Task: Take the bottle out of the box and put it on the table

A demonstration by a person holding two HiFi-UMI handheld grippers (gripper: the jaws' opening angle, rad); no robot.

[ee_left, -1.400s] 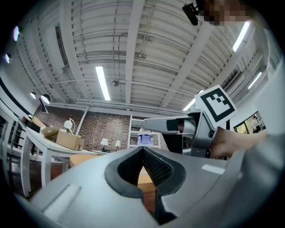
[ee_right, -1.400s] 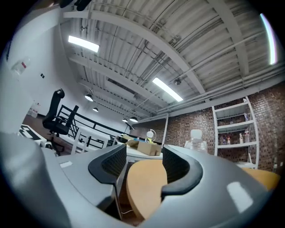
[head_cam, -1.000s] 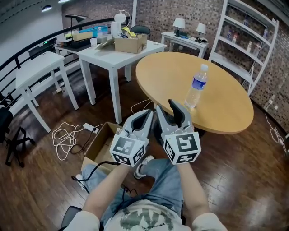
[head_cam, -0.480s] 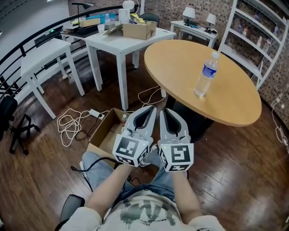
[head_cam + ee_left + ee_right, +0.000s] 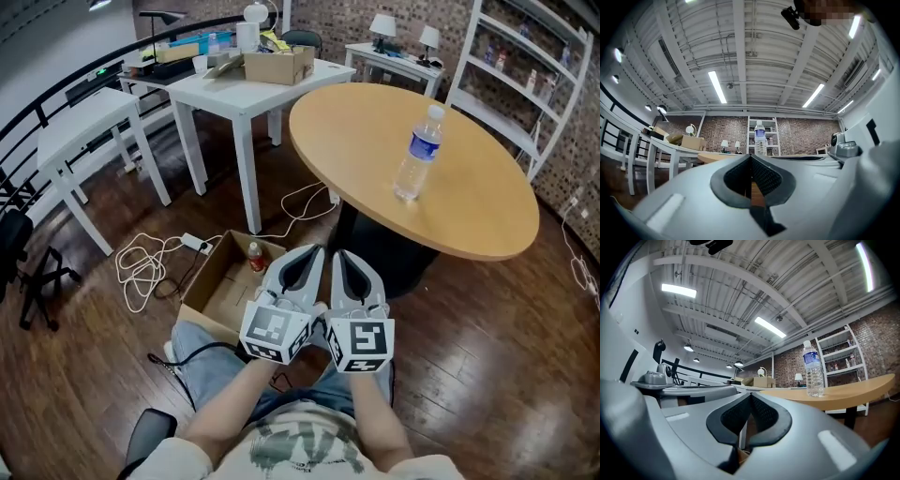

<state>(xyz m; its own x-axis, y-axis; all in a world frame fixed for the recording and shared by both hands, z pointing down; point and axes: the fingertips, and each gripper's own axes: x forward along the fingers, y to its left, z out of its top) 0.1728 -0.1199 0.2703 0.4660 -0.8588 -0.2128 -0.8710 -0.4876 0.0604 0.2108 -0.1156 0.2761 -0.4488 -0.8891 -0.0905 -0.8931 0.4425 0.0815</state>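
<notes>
A clear water bottle (image 5: 415,153) with a blue label stands upright on the round wooden table (image 5: 469,211). It also shows far ahead in the left gripper view as the bottle (image 5: 760,138) and in the right gripper view as the bottle (image 5: 813,369). An open cardboard box (image 5: 202,289) lies on the floor, and a small red-capped bottle (image 5: 254,257) stands inside it. My left gripper (image 5: 314,251) (image 5: 751,156) is shut and empty, just right of the box. My right gripper (image 5: 339,253) (image 5: 751,394) sits beside it; its jaws have just been closing on nothing and now meet.
White tables (image 5: 248,92) stand at the back left, one carrying a cardboard box (image 5: 274,64) and clutter. White cables (image 5: 141,272) lie on the wood floor left of the box. A shelf unit (image 5: 525,66) stands at the right. A black chair (image 5: 19,267) is at the far left.
Both grippers have sunk toward my lap. The right gripper's jaws, spread apart a second ago, have closed. The floor box with its small bottle has come into full view.
</notes>
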